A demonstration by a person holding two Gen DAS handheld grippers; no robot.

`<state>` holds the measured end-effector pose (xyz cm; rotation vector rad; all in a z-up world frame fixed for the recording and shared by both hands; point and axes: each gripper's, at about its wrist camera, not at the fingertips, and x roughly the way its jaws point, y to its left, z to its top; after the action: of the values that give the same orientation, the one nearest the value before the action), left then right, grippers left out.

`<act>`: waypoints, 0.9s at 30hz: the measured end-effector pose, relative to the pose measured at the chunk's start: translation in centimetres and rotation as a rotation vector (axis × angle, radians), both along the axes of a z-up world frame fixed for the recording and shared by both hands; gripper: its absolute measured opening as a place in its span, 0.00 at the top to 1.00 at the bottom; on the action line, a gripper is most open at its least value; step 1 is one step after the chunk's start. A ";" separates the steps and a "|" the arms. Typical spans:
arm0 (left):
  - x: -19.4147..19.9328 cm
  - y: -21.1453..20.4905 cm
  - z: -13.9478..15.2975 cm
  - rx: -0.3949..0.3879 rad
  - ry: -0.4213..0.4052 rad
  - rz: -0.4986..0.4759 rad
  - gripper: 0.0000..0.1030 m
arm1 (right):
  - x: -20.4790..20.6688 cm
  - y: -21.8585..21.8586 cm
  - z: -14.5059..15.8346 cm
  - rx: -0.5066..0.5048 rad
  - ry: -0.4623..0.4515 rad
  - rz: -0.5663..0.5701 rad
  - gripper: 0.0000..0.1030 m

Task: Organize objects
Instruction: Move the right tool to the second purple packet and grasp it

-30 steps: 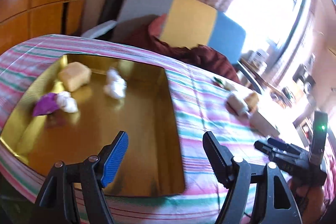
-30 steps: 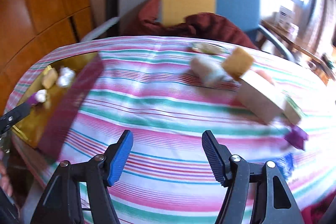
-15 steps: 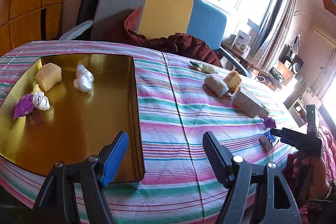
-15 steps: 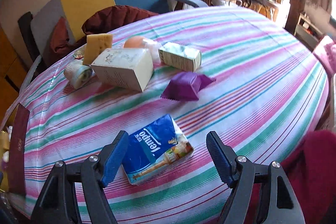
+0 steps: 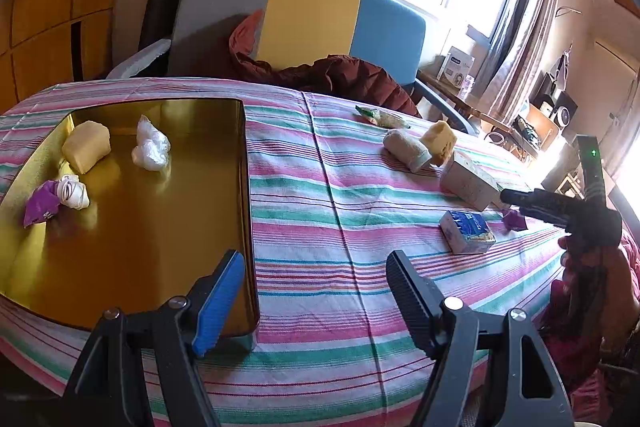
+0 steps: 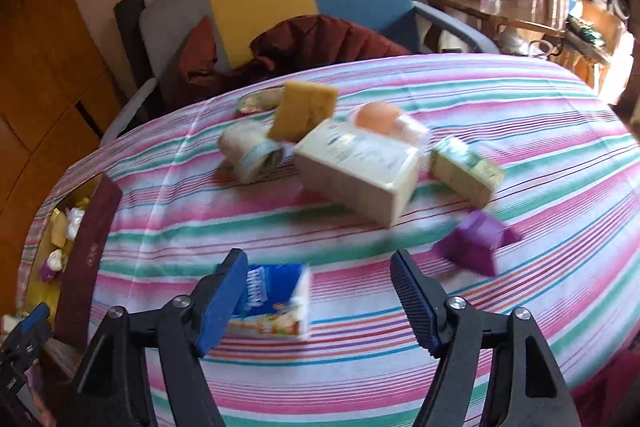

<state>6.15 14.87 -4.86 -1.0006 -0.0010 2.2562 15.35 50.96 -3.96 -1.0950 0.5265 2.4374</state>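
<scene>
The left tool (image 5: pixel 316 291) hangs with its jaws apart and nothing between them, above the near edge of the striped worktop (image 5: pixel 320 195), over the near right corner of the gold tray (image 5: pixel 246 187). The tray lies at the worktop's left end and holds a yellow block (image 5: pixel 86 146), a white wad (image 5: pixel 150 149), and a purple-and-white bundle (image 5: pixel 56 197) — all toward its far left side, apart from one another.

The right tool (image 6: pixel 318 297) is also spread wide and empty, low over the near edge at the worktop's right end. The tissue pack (image 6: pixel 274 301) lies flat just beyond it, its left end hidden behind the blue left pad (image 6: pixel 222 301); whether pad and pack touch cannot be told, as this view is blurred. The purple packet (image 6: pixel 476 241) lies to the right of the pack, apart from it.

Farther back stands a cluster — the cream box (image 6: pixel 356 173), a roll (image 6: pixel 252 153) on its side left of it, a sponge (image 6: pixel 302 111) leaning upright between them, an orange thing (image 6: pixel 378 117) behind the box, and a small green box (image 6: pixel 466 171) to its right. A foil packet (image 6: pixel 258 101) lies near the far edge.
</scene>
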 end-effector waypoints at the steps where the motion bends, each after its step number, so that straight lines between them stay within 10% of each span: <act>1: 0.1 0.1 -0.1 -0.002 -0.001 -0.003 0.28 | 0.3 1.4 0.3 0.026 -0.026 -0.039 0.18; 6: 0.7 1.3 -0.3 -0.012 -0.006 -0.035 0.28 | 1.8 9.6 -1.3 -0.061 -0.156 -0.243 0.18; 11: 1.5 2.5 -0.3 -0.034 0.007 -0.070 0.28 | 2.4 13.1 -4.0 -0.254 -0.096 -0.276 0.32; 27: 2.0 8.4 -0.2 -0.117 0.020 -0.213 0.28 | -0.4 11.7 -6.0 -0.215 -0.179 -0.165 0.48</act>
<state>8.12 23.27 -5.05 -0.9888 0.2382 2.0899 14.90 62.65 -10.01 -1.2865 0.8008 2.1533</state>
